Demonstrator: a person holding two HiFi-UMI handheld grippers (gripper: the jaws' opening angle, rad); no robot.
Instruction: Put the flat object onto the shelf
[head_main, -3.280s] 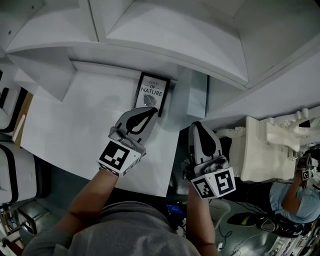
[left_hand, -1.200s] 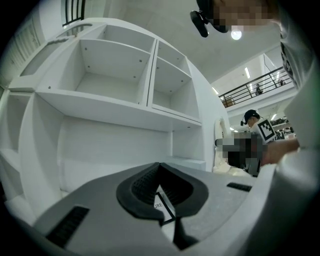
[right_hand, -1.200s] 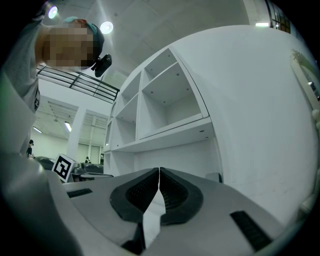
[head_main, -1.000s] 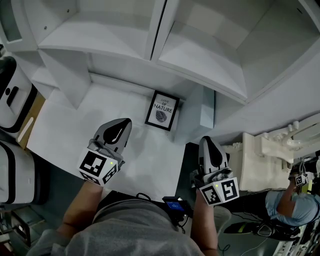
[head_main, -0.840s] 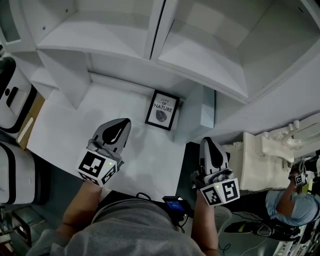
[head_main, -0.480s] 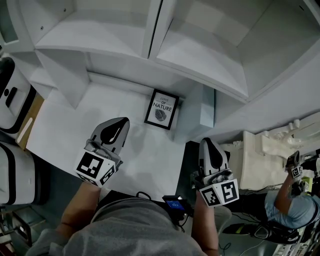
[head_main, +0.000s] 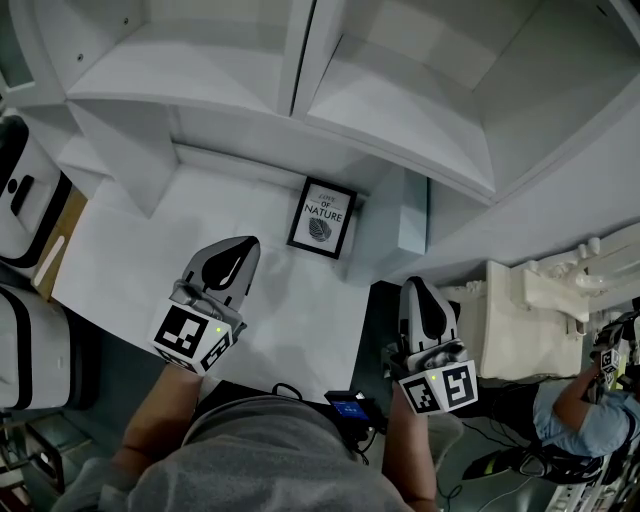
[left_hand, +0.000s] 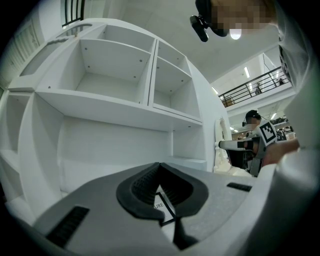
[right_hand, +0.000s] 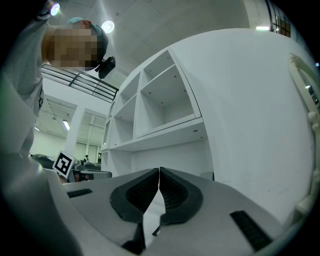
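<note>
A flat black-framed picture (head_main: 322, 217) with white "NATURE" print rests on the white lower shelf board (head_main: 180, 235), close to the back wall. My left gripper (head_main: 243, 243) hovers over the board, short of the picture and to its left, jaws shut with nothing in them. In the left gripper view the shut left gripper (left_hand: 159, 165) points at the shelf unit, and a corner of the picture (left_hand: 162, 205) shows beneath the pads. My right gripper (head_main: 414, 285) hangs off the board's right front corner, shut and empty. The right gripper view shows the right gripper (right_hand: 159, 171) closed too.
Two open white compartments (head_main: 185, 65) sit above the board, split by a divider (head_main: 298, 55). A pale upright panel (head_main: 412, 212) stands right of the picture. A white machine (head_main: 525, 320) and a person (head_main: 580, 415) are at the right, a black-and-white device (head_main: 22, 190) at the left.
Earlier my left gripper was at the picture's near edge; now it is drawn back toward me and away from it. Over the last second both grippers have barely moved.
</note>
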